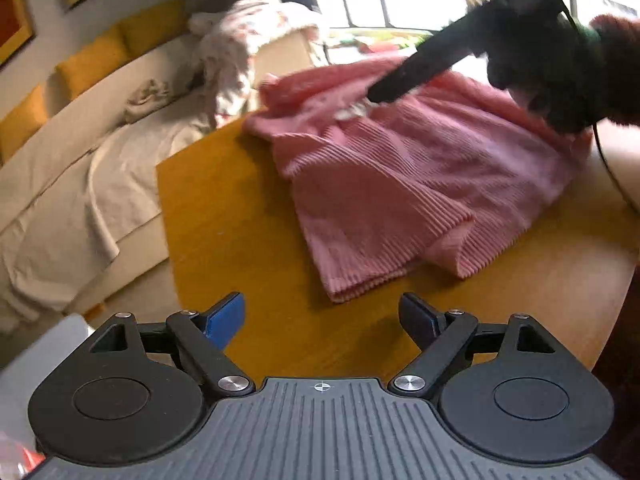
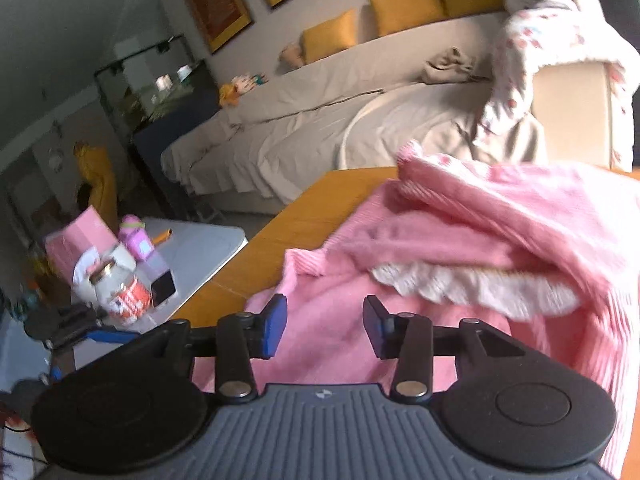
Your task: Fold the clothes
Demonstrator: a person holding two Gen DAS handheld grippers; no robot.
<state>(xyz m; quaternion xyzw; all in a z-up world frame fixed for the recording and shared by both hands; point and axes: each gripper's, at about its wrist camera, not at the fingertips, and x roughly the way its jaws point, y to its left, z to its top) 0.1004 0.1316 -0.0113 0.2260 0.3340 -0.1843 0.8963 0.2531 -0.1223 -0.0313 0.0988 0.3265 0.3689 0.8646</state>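
A living room with a long beige sofa (image 2: 320, 120) and mustard cushions (image 2: 404, 8) lies beyond the wooden bench (image 1: 224, 216), and a low white side table (image 2: 200, 256) with jars and a pink box stands off to the left of the right claw.

The pink ribbed garment (image 1: 400, 184) lies on the bench, ahead and a little right of the left claw (image 1: 322, 316). That claw hangs released over bare wood just short of the garment's near hem, jaws wide apart and holding nothing. The right claw (image 2: 325, 330) is over the cloth itself, jaws parted with only pink fabric beneath and nothing pinched between them. In the left wrist view its dark finger points down toward the far part of the garment, near a white frilled trim (image 2: 460, 284) that shows directly ahead of the right claw.

The garment is partly doubled over: one ribbed layer lies across another, and a loose heap is bunched ahead of the right claw. I judge a fold is in progress, though whether the heap was just laid down or is about to be lifted cannot be settled.

Any further fold calls for each claw to pinch an edge cleanly, taking one layer only, and to carry it flat so the thick ribbed knit does not bunch.
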